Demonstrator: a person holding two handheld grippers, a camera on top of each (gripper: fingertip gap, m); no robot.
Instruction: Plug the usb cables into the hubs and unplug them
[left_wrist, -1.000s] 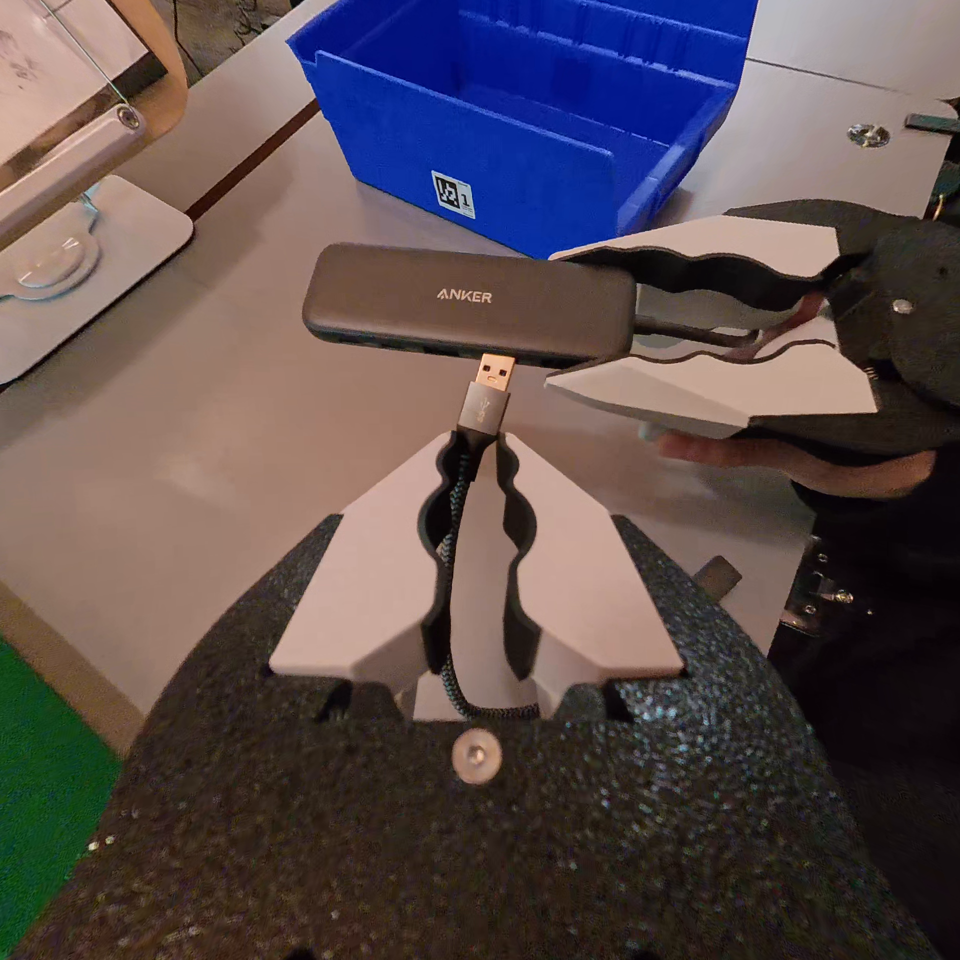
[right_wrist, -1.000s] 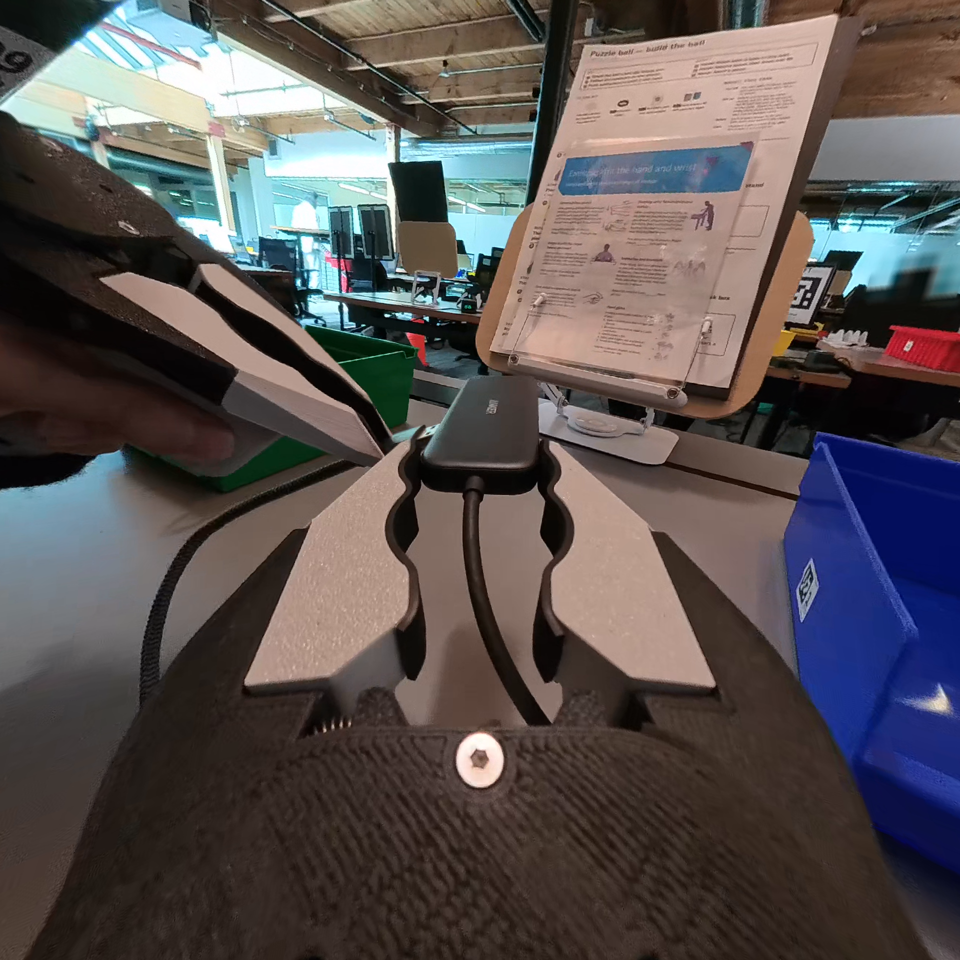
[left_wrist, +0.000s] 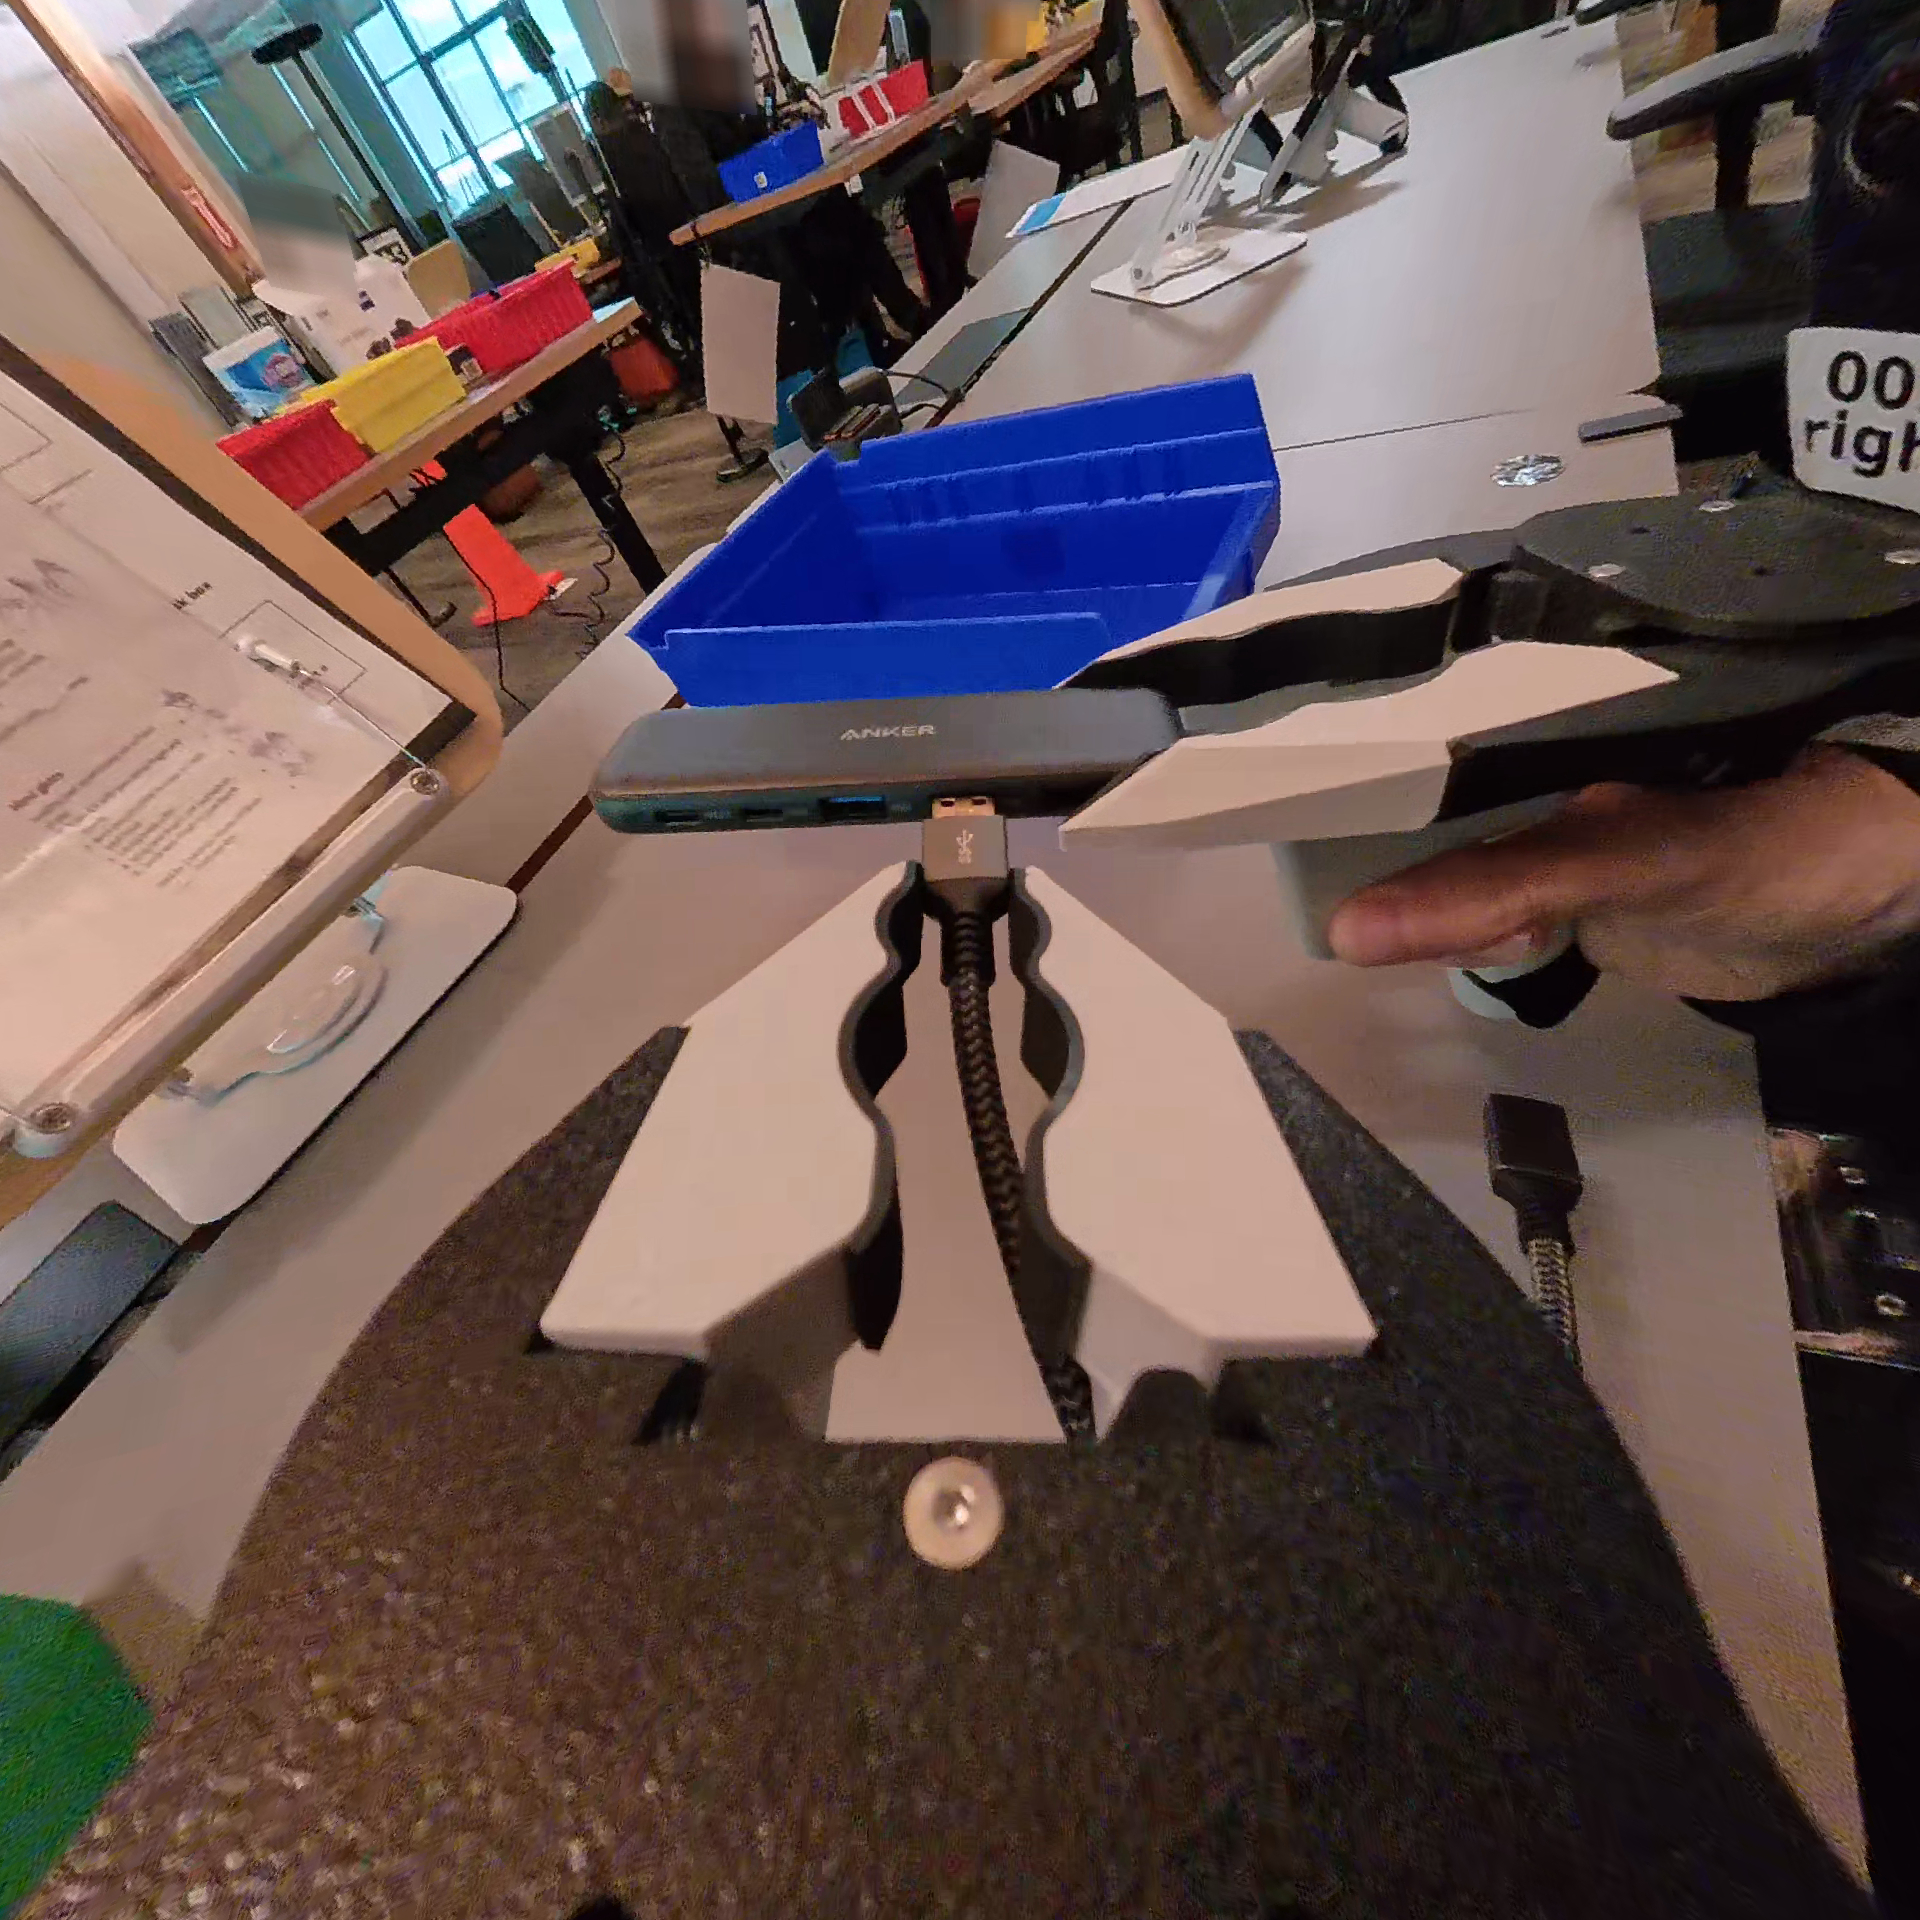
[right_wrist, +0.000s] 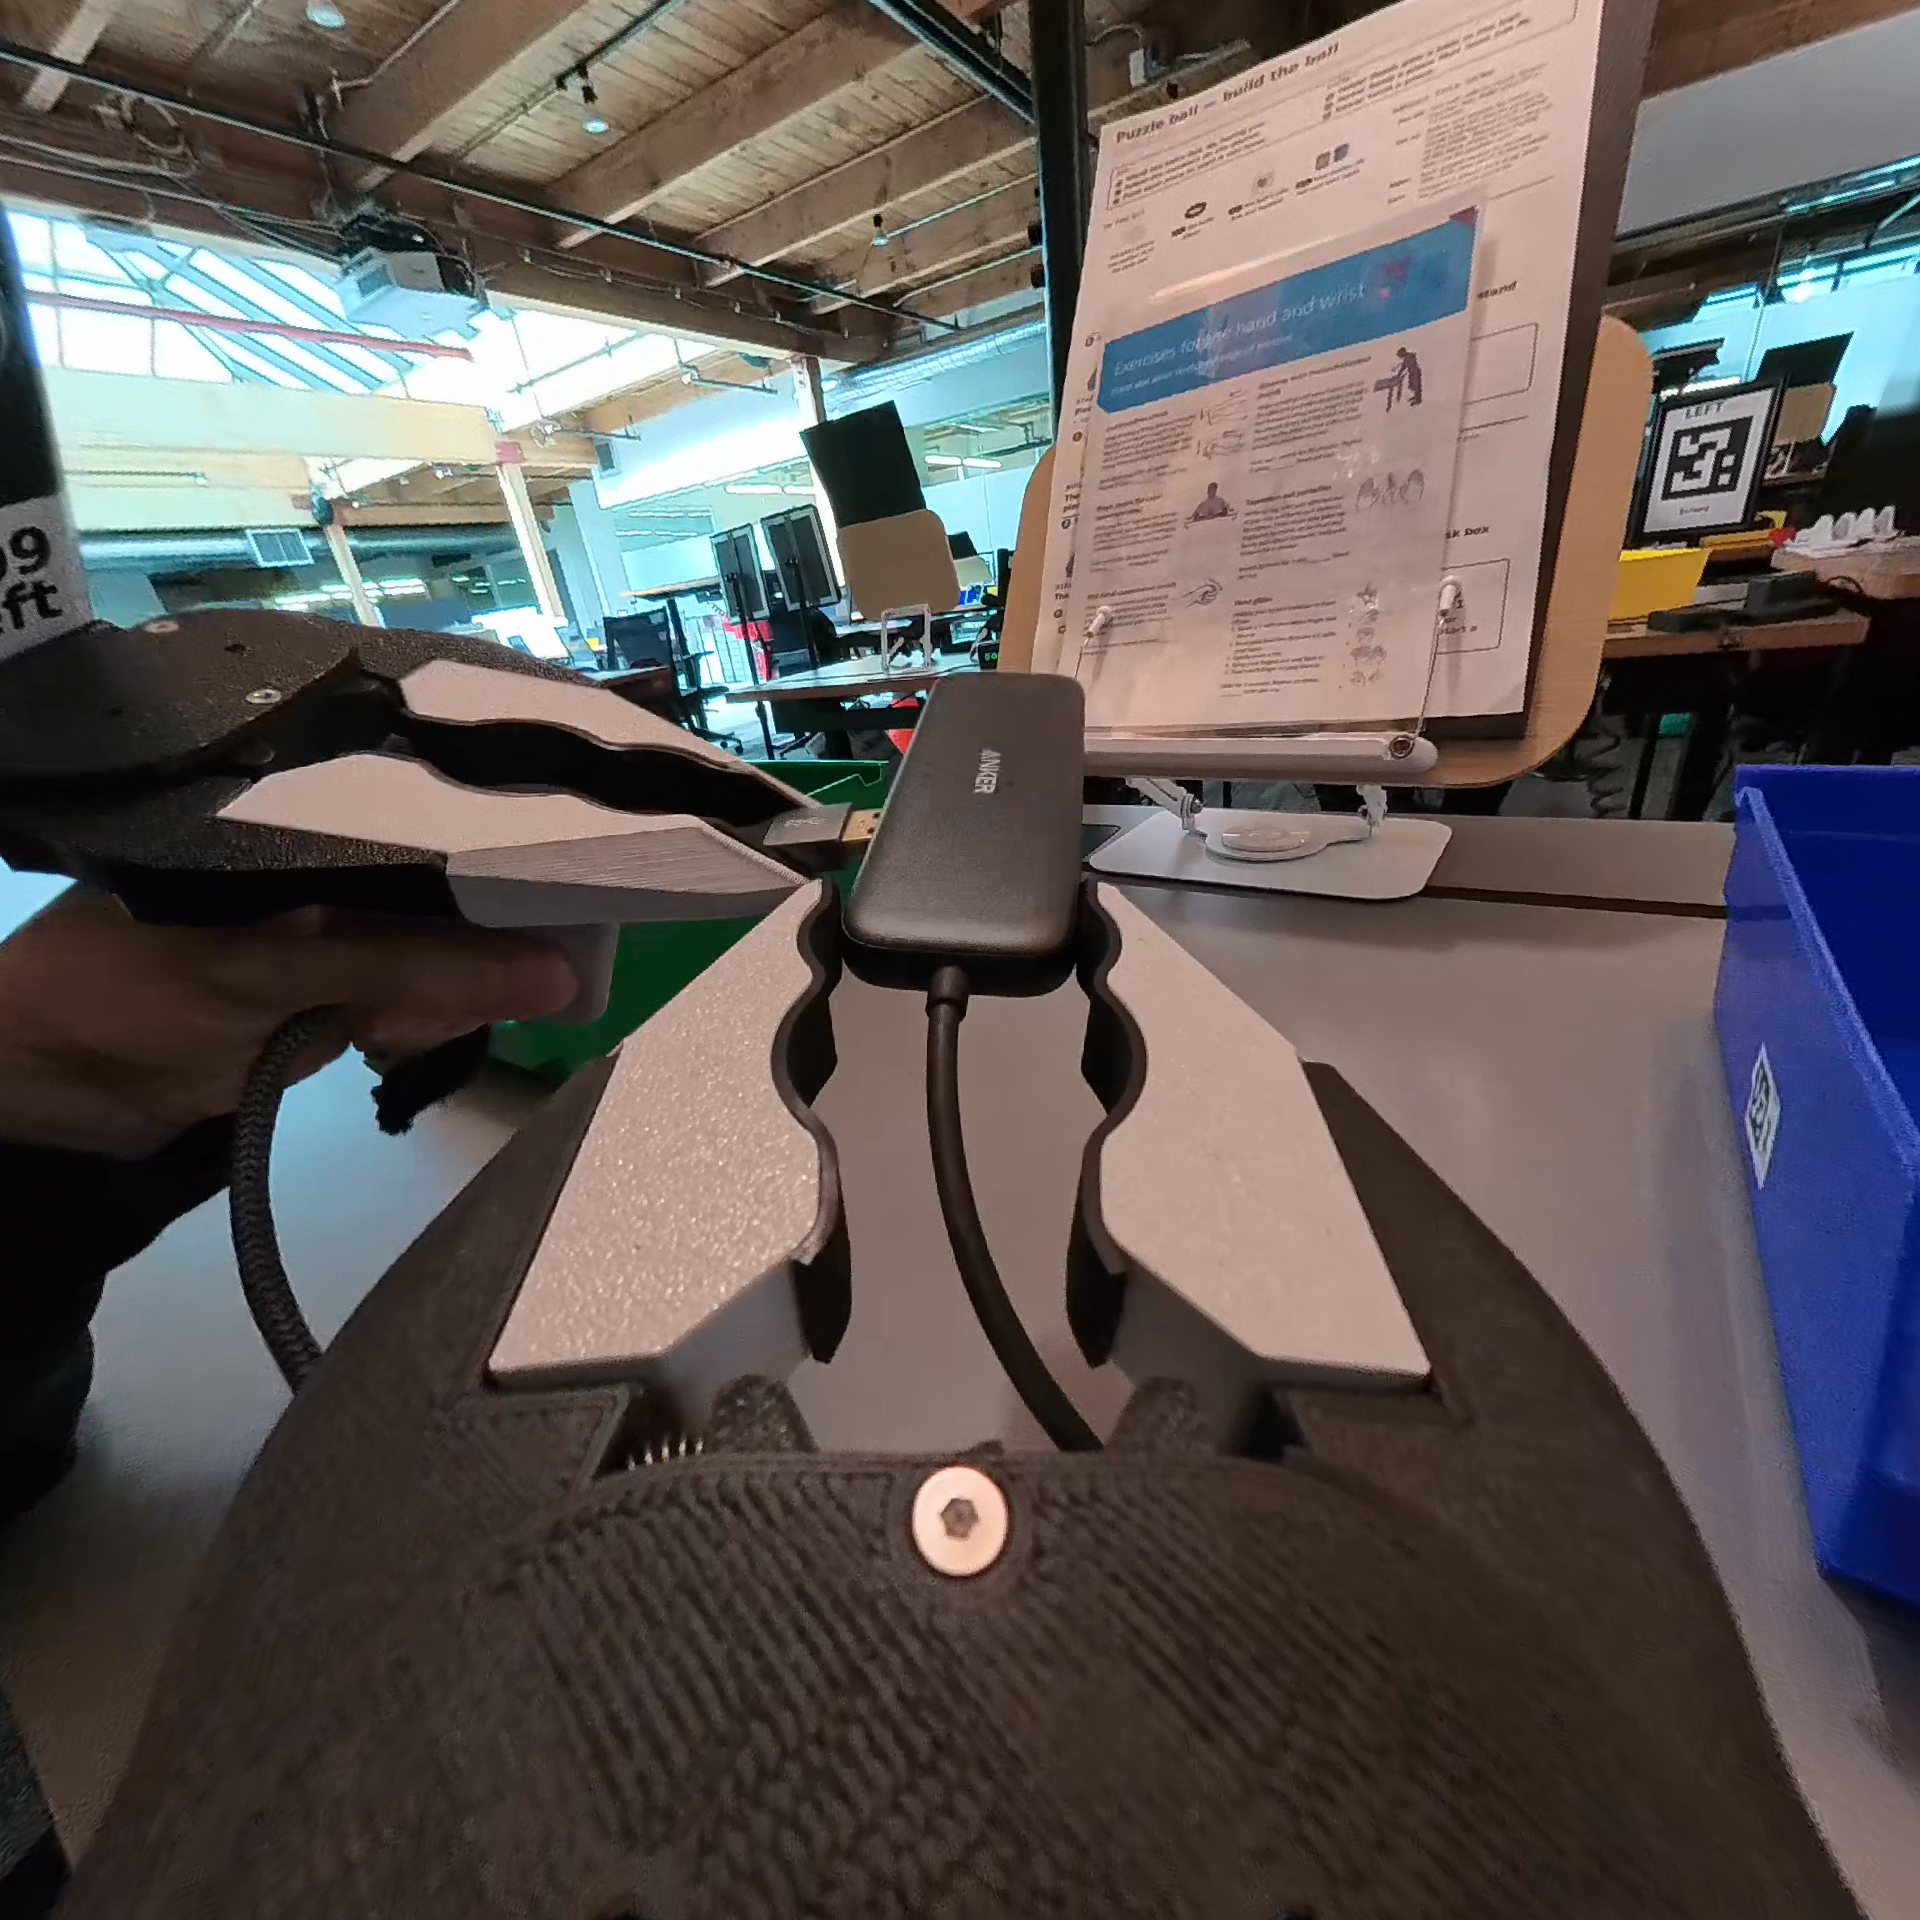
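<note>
My left gripper (left_wrist: 964, 883) is shut on the grey plug of a braided USB cable (left_wrist: 964, 850). The plug's gold metal tip sits partly inside a side port of the dark grey hub (left_wrist: 883, 753). My right gripper (right_wrist: 961, 914) is shut on the near end of that hub (right_wrist: 971, 821) and holds it above the table, its own black lead (right_wrist: 961, 1143) running back between the jaws. In the right wrist view the left gripper (right_wrist: 805, 847) comes in from the left with the plug (right_wrist: 805, 828) against the hub's side. In the left wrist view the right gripper (left_wrist: 1081, 758) reaches in from the right.
A blue divided bin (left_wrist: 966, 561) stands on the grey table (left_wrist: 1455, 343) just behind the hub. A document stand with papers (right_wrist: 1288, 436) is beside it. A green bin (right_wrist: 665, 956) lies under the left gripper. Another braided cable end (left_wrist: 1532, 1153) lies on the table at right.
The plug tip has gone from just short of the hub's side port to partly inside it. Both grippers have tilted upward, so more of the room shows.
</note>
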